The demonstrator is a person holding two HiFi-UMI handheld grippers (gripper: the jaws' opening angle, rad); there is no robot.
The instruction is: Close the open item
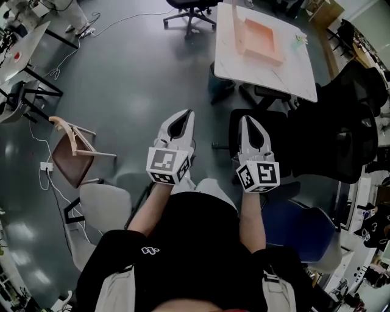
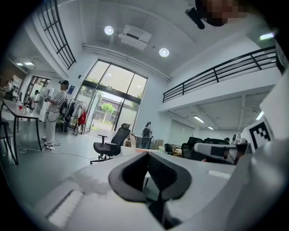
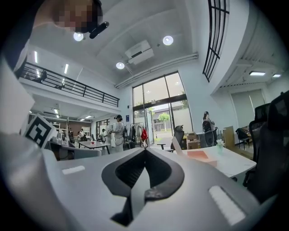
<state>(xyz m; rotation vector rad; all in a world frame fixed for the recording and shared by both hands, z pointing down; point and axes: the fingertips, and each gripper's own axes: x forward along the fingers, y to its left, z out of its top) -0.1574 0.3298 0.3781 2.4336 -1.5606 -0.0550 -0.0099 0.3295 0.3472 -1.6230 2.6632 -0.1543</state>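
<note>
Reached left forearm (image 1: pixel 151 210) and right forearm (image 1: pixel 251 222) straight out from the body, side by side and close to level. Counted two tools: left gripper (image 1: pixel 184 117) toward 11 o'clock of the torso, right gripper (image 1: pixel 249 123) toward 1 o'clock, both pointed the same way. Found each pair of jaws pressed together tip to tip, clamped on nothing. Counted one open box (image 1: pixel 263 38), pink-orange, lid standing upright along its 9 o'clock side, resting on one white table (image 1: pixel 292 79) at about 1 o'clock beyond the right gripper, well apart from both tools. Noted one wooden chair (image 1: pixel 73 152) at 9 o'clock of the left gripper, and one black office chair (image 1: pixel 189 12) at 12 o'clock.
</note>
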